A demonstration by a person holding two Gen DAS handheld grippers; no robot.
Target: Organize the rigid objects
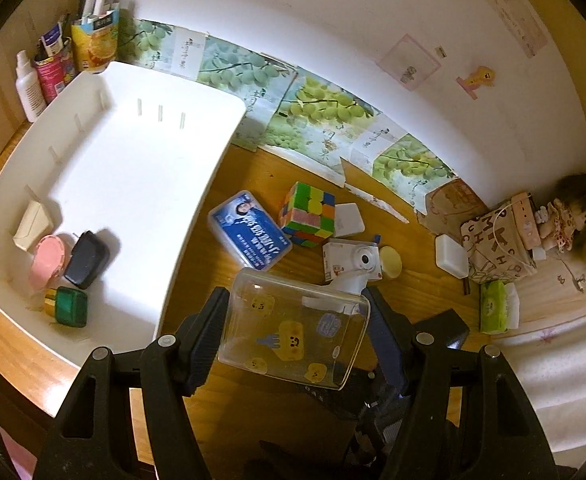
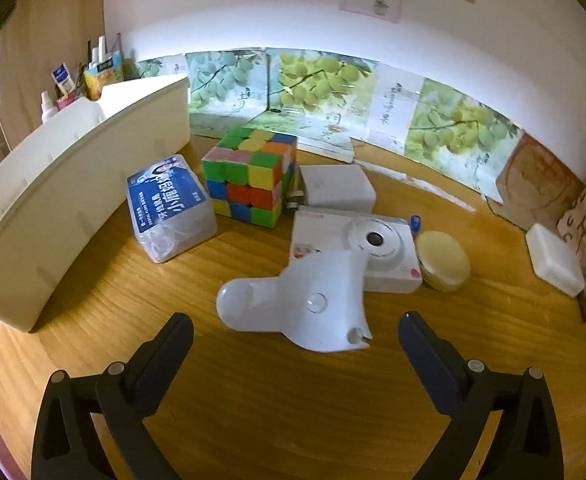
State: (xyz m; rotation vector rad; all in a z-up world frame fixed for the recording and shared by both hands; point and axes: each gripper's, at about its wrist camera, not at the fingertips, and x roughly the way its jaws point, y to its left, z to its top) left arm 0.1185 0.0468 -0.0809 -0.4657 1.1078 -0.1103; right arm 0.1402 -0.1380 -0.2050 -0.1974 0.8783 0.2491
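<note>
My left gripper (image 1: 295,296) is shut on a clear spray bottle (image 1: 293,332) with yellow stickers, held above the wooden table beside the white tray (image 1: 133,160). Its white spray head (image 1: 349,280) points away from me. In the right wrist view that spray head (image 2: 297,308) hangs just ahead of my right gripper (image 2: 295,320), which stands wide open and touches nothing. On the table beyond lie a blue-labelled clear box (image 2: 169,204), a colour cube (image 2: 253,176), a white charger (image 2: 337,188), a white camera (image 2: 373,248) and a yellow round tin (image 2: 443,256).
The tray holds a beige box (image 1: 33,224), a pink round case (image 1: 49,262), a black charger (image 1: 87,258) and a green bottle (image 1: 69,306) in its near left corner. A white case (image 1: 451,256), a patterned bag (image 1: 497,248) and a doll (image 1: 565,216) sit at the right. Bottles and a pen cup (image 1: 95,44) stand behind the tray.
</note>
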